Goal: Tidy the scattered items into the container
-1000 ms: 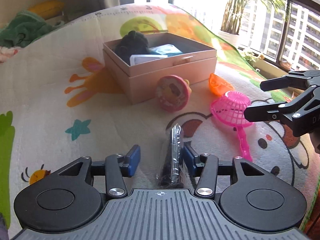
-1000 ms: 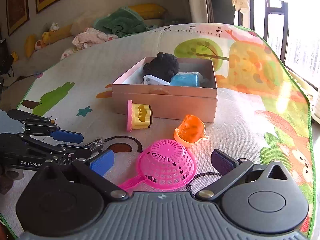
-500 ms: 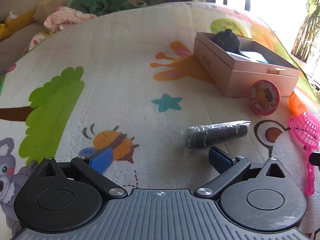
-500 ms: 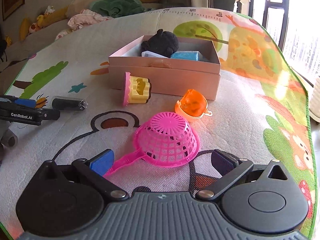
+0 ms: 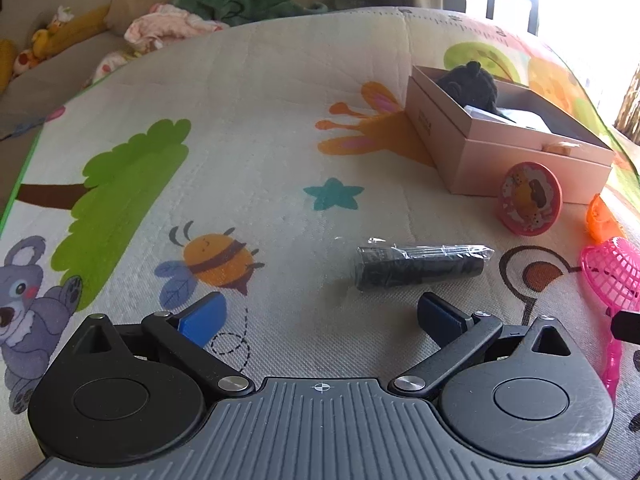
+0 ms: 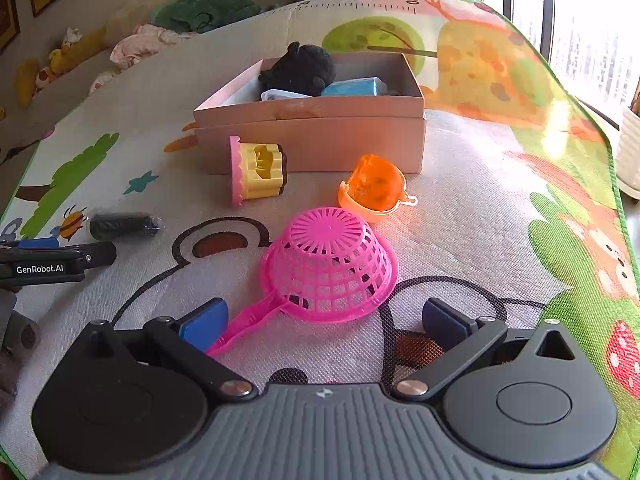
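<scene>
Pickup stage: left claw and right claw both spread apart, empty; wrapped black roll and pink strainer lie on mat, outside box; next, closing on each.

Glossy pink plastic is noted on the strainer; crinkled clear film on the black roll; matt cardboard on the box.

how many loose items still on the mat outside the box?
4: black plastic-wrapped cylinder far left, pink-and-yellow round toy against the pink cardboard box, orange plastic shell beside it, pink plastic strainer nearest. Others may be hidden.
</scene>
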`<move>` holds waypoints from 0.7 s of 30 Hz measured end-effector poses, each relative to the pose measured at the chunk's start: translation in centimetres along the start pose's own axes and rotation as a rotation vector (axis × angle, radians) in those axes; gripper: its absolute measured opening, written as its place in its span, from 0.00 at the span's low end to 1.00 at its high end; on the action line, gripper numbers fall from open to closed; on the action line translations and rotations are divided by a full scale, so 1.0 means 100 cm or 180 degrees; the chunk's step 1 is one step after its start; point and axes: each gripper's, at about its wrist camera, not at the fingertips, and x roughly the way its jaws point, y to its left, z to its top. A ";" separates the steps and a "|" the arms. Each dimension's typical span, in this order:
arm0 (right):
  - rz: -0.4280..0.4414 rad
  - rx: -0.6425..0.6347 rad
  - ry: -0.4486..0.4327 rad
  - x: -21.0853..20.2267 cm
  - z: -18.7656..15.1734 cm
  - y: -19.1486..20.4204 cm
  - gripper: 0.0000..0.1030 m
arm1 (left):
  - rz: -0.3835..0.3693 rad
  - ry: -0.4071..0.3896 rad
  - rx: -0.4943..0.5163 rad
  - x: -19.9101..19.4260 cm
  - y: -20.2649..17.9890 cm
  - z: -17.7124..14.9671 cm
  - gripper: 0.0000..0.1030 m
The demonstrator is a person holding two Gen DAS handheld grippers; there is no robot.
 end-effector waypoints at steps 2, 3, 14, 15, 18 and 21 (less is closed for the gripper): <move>-0.0013 0.0153 -0.0151 -0.003 0.001 -0.002 1.00 | -0.0016 -0.0001 -0.0017 0.000 0.001 0.000 1.00; -0.0061 0.0157 -0.0202 -0.002 0.003 0.000 1.00 | -0.0015 -0.0005 -0.0015 0.000 0.001 0.000 1.00; -0.0245 -0.0203 -0.0221 0.015 0.006 0.018 0.81 | -0.0041 -0.0003 -0.0060 -0.002 0.002 0.000 1.00; -0.0209 -0.0210 -0.0232 0.013 0.003 0.018 0.81 | -0.0107 0.0015 -0.0120 -0.004 0.002 0.001 1.00; -0.0209 -0.0299 -0.0315 0.009 -0.005 0.020 0.81 | -0.0480 -0.0042 -0.0251 -0.011 -0.006 0.011 1.00; -0.0236 -0.0334 -0.0396 0.009 -0.008 0.022 0.81 | -0.0323 -0.0086 -0.0051 -0.004 -0.028 0.019 1.00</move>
